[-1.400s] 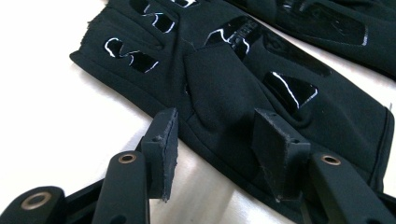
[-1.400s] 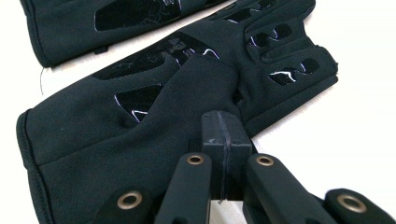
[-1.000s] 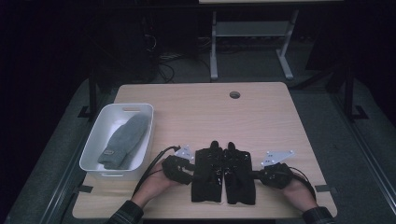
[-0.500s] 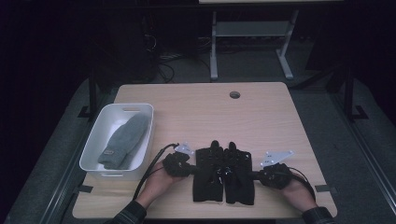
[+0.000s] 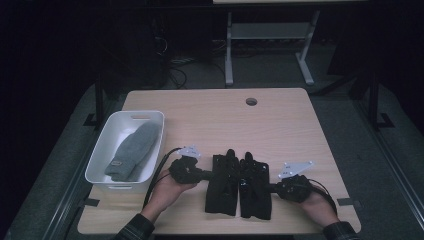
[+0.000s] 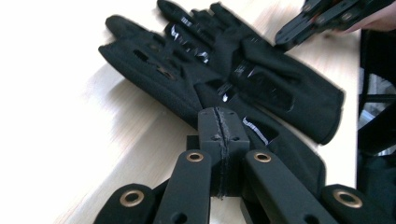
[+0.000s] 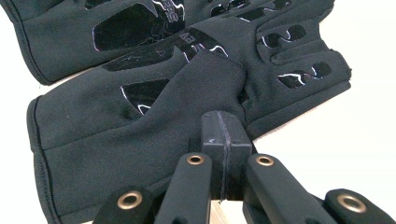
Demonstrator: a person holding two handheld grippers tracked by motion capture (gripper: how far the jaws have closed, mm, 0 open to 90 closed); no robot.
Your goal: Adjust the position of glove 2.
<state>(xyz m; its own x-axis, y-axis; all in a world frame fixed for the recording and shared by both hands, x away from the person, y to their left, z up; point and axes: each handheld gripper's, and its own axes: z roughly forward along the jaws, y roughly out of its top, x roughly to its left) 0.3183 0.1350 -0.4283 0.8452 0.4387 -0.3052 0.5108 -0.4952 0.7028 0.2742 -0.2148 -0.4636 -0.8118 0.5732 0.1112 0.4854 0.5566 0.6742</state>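
Two black gloves lie side by side, palms up, near the table's front edge: the left glove [image 5: 222, 182] [image 6: 154, 70] and the right glove [image 5: 256, 187] [image 7: 116, 135]. My left gripper [image 5: 207, 175] [image 6: 219, 126] comes in from the left, its jaws pressed together at the left glove's outer edge. From the right, my right gripper [image 5: 272, 189] [image 7: 225, 126] is shut at the right glove's thumb-side edge, where the fabric puckers toward the tips. The left gripper view also has the right gripper [image 6: 280, 39] at the far glove [image 6: 280, 88].
A white bin [image 5: 97, 160] stands at the table's left side with a grey knitted mitten [image 5: 132, 150] inside. The wooden table [image 5: 280, 130] has a cable hole [image 5: 251, 101] near its far edge. Beyond the table stands a metal frame on the dark floor.
The left gripper's jaws have drawn together at the left glove's edge, and that hand has shifted slightly. The right hand and both gloves have kept still.
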